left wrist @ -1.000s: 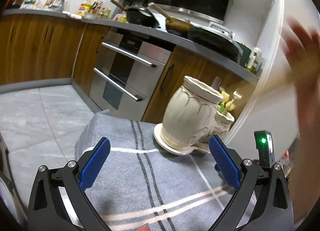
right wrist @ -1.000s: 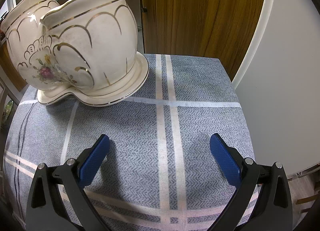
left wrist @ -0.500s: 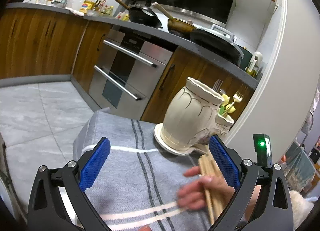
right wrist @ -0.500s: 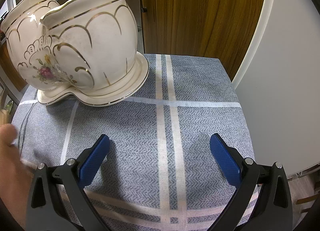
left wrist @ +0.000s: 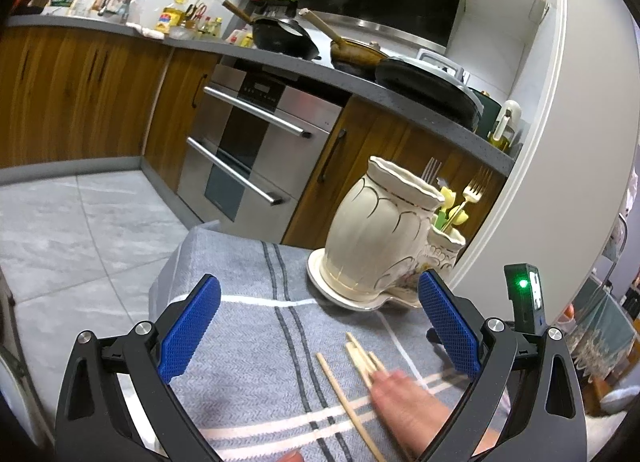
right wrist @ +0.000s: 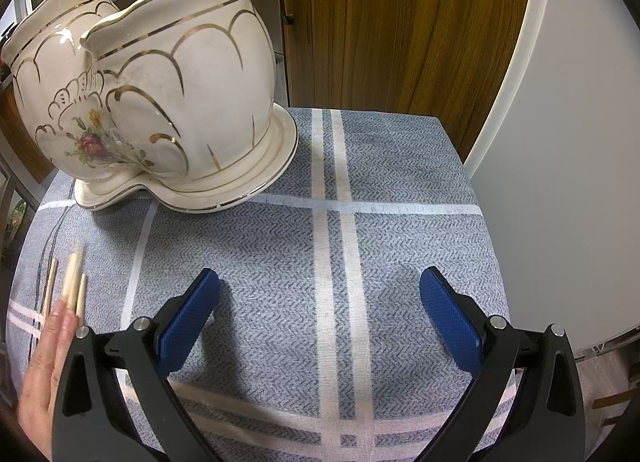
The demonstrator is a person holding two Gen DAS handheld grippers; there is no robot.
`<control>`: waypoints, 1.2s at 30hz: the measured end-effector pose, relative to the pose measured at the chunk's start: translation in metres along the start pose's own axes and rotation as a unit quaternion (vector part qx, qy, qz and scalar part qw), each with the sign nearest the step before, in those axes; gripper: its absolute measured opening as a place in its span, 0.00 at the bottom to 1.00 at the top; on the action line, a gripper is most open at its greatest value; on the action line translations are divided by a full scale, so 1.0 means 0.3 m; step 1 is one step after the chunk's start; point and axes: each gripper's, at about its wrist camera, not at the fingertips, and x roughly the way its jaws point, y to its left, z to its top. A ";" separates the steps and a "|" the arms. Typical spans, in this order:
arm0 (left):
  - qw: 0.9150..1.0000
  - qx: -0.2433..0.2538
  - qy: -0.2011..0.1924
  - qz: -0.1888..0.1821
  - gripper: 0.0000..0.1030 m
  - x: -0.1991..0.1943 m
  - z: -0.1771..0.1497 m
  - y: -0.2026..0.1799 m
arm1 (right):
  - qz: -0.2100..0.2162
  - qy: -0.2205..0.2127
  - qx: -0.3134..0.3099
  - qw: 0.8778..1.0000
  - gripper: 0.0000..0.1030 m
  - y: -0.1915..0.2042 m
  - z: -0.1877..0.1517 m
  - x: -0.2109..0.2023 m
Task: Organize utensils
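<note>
1. A bare hand [left wrist: 404, 402] lay flat on wooden chopsticks [left wrist: 362, 358] spread on a grey striped cloth [left wrist: 248, 342], seen between the fingers of the left gripper [left wrist: 320, 326]; the hand was blurred.
2. One chopstick [left wrist: 344, 394] lay apart to the left of the bunch, its near end running out of the bottom of the left view.
3. The left gripper's blue-padded fingers stood wide apart above the cloth and held nothing.
4. The right gripper [right wrist: 320, 322] was likewise spread wide and empty, over the white stripes of the cloth.
5. In the right view the same hand [right wrist: 46, 366] and chopsticks [right wrist: 74, 282] appeared at the far left edge, well clear of the right gripper's fingers.
6. A cream two-pot holder [right wrist: 160, 93] with gold trim and a flower motif stood on its own saucer-like base at the far side of the cloth, beyond the chopsticks.
7. Forks [left wrist: 476, 183] and yellow-and-green handled utensils [left wrist: 450, 205] stood upright in the holder's smaller pot; the inside of the taller pot could not be seen.
8. Behind, a steel oven [left wrist: 248, 149] sat under a grey counter [left wrist: 420, 117] carrying pans [left wrist: 286, 35].
</note>
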 end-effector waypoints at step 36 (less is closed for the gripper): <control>1.000 -0.018 0.006 -0.016 0.95 0.014 0.016 0.039 | -0.001 0.000 0.000 1.000 0.96 0.004 0.004 0.009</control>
